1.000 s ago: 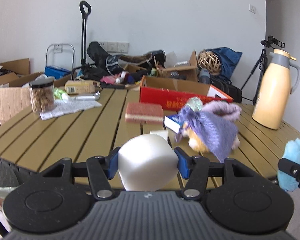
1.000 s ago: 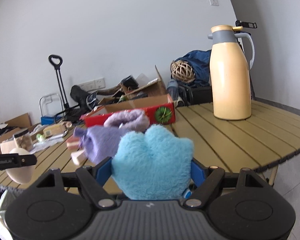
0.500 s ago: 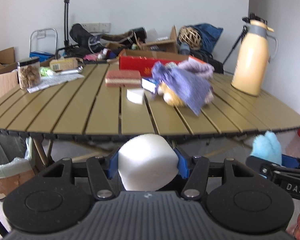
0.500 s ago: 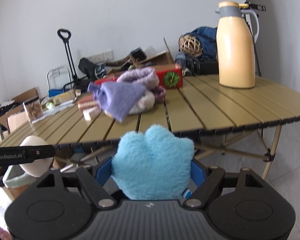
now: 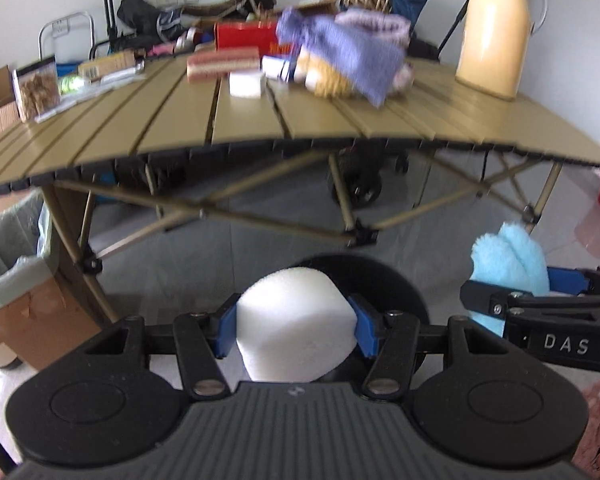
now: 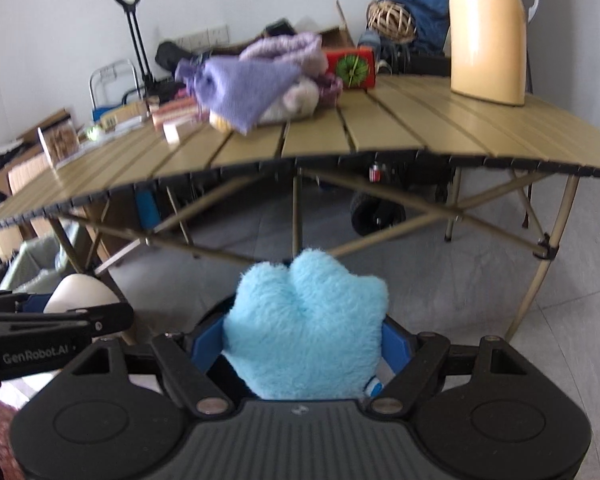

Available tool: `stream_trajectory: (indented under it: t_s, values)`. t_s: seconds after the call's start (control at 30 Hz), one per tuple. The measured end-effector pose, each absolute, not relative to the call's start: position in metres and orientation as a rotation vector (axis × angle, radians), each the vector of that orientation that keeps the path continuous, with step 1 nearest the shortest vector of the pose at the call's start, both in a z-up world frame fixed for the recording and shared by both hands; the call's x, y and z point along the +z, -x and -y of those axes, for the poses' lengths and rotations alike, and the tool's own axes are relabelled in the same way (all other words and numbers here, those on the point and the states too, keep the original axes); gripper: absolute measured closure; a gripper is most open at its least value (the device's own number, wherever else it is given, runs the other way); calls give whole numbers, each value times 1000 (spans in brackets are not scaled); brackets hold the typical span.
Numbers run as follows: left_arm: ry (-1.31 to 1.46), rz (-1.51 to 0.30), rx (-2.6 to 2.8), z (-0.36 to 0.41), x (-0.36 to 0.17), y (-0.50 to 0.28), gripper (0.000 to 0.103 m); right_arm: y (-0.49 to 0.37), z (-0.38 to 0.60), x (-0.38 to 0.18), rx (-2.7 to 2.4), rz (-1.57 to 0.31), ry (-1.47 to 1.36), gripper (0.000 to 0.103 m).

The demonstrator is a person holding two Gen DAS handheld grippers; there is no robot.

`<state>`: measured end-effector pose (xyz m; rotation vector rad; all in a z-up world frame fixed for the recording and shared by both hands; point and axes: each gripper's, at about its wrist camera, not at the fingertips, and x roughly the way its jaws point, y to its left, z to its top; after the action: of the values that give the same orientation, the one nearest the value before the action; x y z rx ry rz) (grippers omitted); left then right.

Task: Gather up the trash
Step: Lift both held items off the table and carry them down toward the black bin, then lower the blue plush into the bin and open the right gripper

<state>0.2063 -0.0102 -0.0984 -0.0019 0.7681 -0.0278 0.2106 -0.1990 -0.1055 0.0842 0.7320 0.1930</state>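
Observation:
My left gripper (image 5: pixel 296 330) is shut on a white foam block (image 5: pixel 296 320), held low in front of the table's front edge, above a round black object (image 5: pixel 400 292) on the floor. My right gripper (image 6: pixel 304 344) is shut on a fluffy light-blue plush piece (image 6: pixel 304 328), also below table height. The plush shows at the right of the left wrist view (image 5: pixel 508 264); the foam block shows at the left of the right wrist view (image 6: pixel 80 294). A bin lined with a pale green bag (image 5: pixel 8 256) stands at the left under the table.
The slatted tan folding table (image 5: pixel 260 128) carries a purple cloth pile (image 5: pixel 340 48), a small white block (image 5: pixel 246 84), a red-brown sponge (image 5: pixel 224 62), a jar (image 5: pixel 36 88), a red box (image 6: pixel 350 68) and a cream thermos (image 5: pixel 496 32). Crossed table legs (image 5: pixel 348 208) stand ahead. Clutter lines the back wall.
Both grippers have pulled back from the table and dropped below its top, each still holding its item. The views now show the table's underside, the legs and the floor.

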Motion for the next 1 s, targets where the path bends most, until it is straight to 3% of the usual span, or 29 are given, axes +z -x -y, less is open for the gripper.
stream_trajectory:
  t_s: [0.33,1.0]
  values:
    - [22,-940,55,0,-139,-217,45,-221,186,-136,187,-886,-40,24]
    - [71,-1043,184,-37,-174,-231,46,-246,160,-173,205,-1025,9,24]
